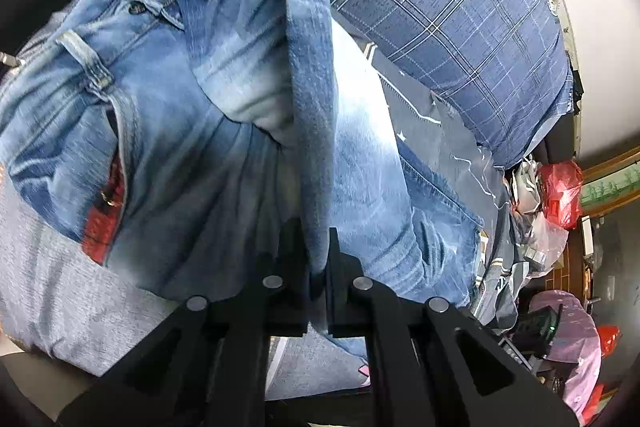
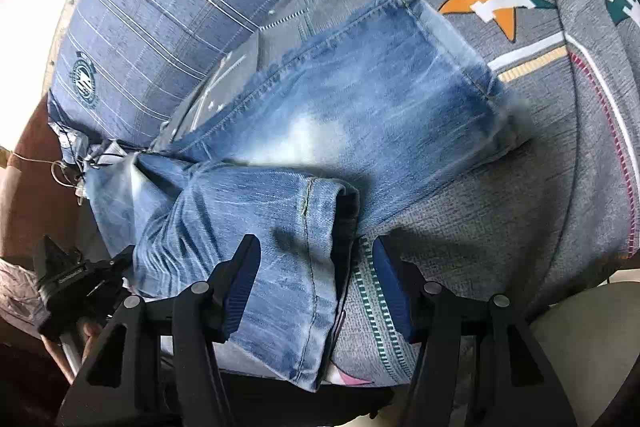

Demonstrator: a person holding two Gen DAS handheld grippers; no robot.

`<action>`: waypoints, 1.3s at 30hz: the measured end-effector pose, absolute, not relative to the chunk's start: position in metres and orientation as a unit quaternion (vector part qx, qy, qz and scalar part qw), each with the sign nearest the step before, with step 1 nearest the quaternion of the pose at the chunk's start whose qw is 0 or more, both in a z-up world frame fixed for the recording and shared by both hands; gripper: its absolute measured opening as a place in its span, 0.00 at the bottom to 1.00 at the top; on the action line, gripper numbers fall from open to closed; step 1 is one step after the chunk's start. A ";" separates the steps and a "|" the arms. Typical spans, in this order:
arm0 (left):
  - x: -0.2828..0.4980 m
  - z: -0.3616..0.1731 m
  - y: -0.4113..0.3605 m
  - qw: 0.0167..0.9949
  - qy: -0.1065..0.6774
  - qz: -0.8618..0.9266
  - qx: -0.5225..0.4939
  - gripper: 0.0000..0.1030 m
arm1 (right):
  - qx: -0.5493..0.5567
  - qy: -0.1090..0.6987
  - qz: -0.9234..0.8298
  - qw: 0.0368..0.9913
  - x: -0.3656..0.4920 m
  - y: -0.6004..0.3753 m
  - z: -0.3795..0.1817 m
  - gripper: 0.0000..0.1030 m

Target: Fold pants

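Jeans (image 1: 224, 131) spread over grey bedding (image 2: 500, 195), waistband and red-lined pocket uppermost in left view, plaid pillow (image 1: 448, 11) beyond. Left gripper (image 1: 318, 267) clenched on a raised denim fold running up between its jaws. Right gripper (image 2: 314, 279) released, jaws apart, hemmed leg end (image 2: 320, 227) lying between blue pads (image 2: 240, 291), not pinched. Other leg (image 2: 360, 99) flat, cuff toward star print (image 2: 480, 3).
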State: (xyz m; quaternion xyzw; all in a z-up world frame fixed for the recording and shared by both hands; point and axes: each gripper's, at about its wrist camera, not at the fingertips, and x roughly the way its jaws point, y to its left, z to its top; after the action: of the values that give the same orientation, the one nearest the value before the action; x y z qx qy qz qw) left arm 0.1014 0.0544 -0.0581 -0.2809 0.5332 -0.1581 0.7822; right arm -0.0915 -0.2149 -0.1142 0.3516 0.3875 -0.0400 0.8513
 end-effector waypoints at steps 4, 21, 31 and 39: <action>0.100 -0.055 0.046 0.793 0.530 -0.159 -0.254 0.04 | 0.345 0.401 -0.050 0.848 -0.078 -0.208 -0.121 0.41; 0.062 -0.007 -0.002 0.826 0.430 -0.269 -0.245 0.04 | 0.251 0.301 -0.072 0.917 -0.078 -0.260 -0.007 0.16; 0.085 -0.066 -0.073 0.794 0.524 -0.245 -0.187 0.04 | 0.278 0.393 -0.127 0.867 -0.014 -0.321 -0.078 0.17; 0.088 -0.078 -0.072 0.786 0.549 -0.232 -0.165 0.04 | 0.254 0.415 -0.135 0.864 -0.005 -0.321 -0.085 0.22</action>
State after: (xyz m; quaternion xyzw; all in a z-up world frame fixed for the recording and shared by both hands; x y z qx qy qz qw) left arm 0.0879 -0.0723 -0.0780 -0.1650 0.5494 -0.2317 0.7857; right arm -0.0047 -0.3206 -0.0853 0.2536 0.4146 -0.1346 0.8635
